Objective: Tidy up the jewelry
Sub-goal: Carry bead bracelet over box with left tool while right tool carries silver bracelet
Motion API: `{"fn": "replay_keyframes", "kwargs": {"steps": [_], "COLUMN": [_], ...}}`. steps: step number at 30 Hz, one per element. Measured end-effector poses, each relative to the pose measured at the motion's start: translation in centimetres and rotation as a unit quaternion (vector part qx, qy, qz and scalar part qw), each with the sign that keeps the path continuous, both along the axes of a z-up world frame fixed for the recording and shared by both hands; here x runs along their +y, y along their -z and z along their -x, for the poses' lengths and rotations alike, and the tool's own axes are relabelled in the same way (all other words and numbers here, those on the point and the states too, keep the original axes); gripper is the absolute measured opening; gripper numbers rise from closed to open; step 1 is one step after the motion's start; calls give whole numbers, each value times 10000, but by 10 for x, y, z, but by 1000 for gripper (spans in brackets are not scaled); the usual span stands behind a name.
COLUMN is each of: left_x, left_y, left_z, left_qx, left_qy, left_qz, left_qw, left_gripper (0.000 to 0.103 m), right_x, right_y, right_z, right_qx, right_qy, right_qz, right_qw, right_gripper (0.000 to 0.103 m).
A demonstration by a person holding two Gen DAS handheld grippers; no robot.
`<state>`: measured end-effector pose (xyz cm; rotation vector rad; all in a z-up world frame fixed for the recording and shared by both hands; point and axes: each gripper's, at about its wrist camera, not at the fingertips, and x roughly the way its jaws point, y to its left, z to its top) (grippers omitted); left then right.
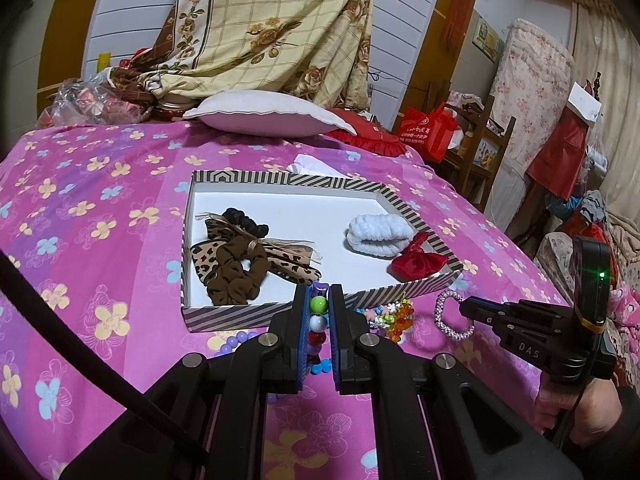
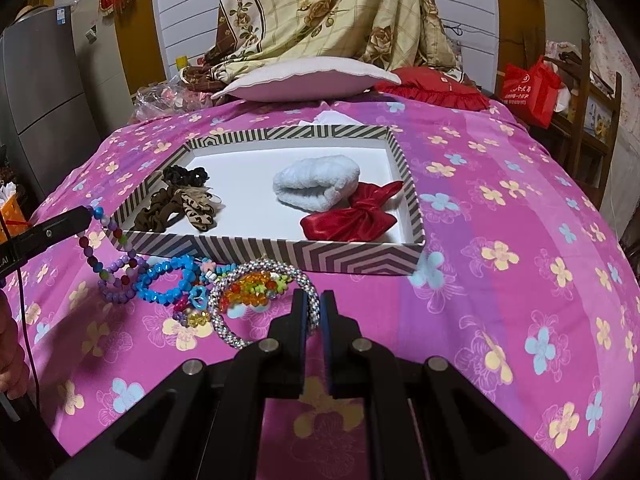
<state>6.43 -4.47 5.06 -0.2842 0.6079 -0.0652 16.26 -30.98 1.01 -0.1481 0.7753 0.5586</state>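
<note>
A striped shallow box (image 1: 224,314) (image 2: 280,250) lies on the pink floral bedspread. It holds brown, black and leopard scrunchies (image 1: 236,268) (image 2: 176,204), a white fluffy band (image 1: 378,234) (image 2: 316,184) and a red satin bow (image 1: 418,260) (image 2: 348,216). My left gripper (image 1: 319,300) (image 2: 90,212) is shut on a multicoloured bead bracelet (image 1: 318,322) (image 2: 106,248) just before the box's near wall. My right gripper (image 2: 314,304) (image 1: 464,306) is shut on a silver beaded bangle (image 2: 240,332) (image 1: 452,318). Blue, purple and orange bead bracelets (image 2: 172,284) (image 1: 394,318) lie between them.
A white pillow (image 1: 264,114) (image 2: 304,78) and a red cushion (image 1: 366,136) (image 2: 432,90) lie beyond the box, under a hanging floral sheet (image 1: 272,28). A red bag (image 1: 432,132) and wooden chair (image 1: 484,148) stand at the right of the bed.
</note>
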Motion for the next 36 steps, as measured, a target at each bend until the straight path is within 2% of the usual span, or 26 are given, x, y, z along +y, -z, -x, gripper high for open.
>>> {"fn": "replay_keyframes", "kwargs": {"steps": [27, 31, 36], "left_x": [-1, -3, -2], "left_y": [0, -3, -13], "left_z": [0, 2, 6], "left_qx": [-13, -74, -285], "left_qy": [2, 37, 118], "left_qz": [-5, -30, 116], "left_qw": [10000, 10000, 9995], "left_gripper": [0, 0, 0], "right_x": [2, 4, 7], "right_y": [1, -4, -16], "right_z": [1, 1, -3], "right_qx": [-4, -46, -136], "right_qy": [-5, -7, -81], "right_qz": [-4, -98, -501], "right_qw": [10000, 9999, 9986], "right_gripper": [7, 7, 7]}}
